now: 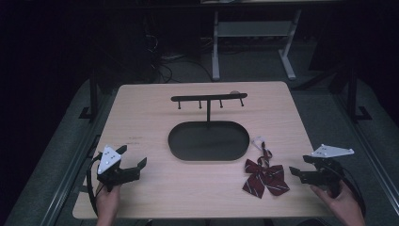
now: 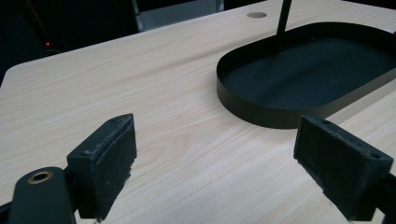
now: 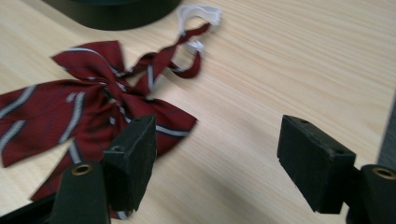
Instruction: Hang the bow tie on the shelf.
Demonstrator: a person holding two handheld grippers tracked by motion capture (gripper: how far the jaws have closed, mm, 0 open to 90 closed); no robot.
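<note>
Setting: dim room, dark floor around a pale wood table (image 1: 155, 113); legs of a grey frame stand behind it.
Stand: black oval tray (image 1: 208, 141) near the table's middle, a thin post rising from its far side to a crossbar with hooks (image 1: 208, 98).
Bow tie: dark red with pale stripes (image 1: 265, 177), lying flat on the table just to the right of and nearer than the tray; its strap, with white ends, runs up toward the tray's rim.
Right claw: (image 1: 295, 171) held low at the table's right edge, jaws wide apart, nothing between them; in the right gripper view one pad (image 3: 133, 156) sits in front of the bow tie's near wing, contact not clear.
Left claw: (image 1: 133, 157) at the near left, jaws spread wide over bare wood, empty, well apart from the tray.
</note>
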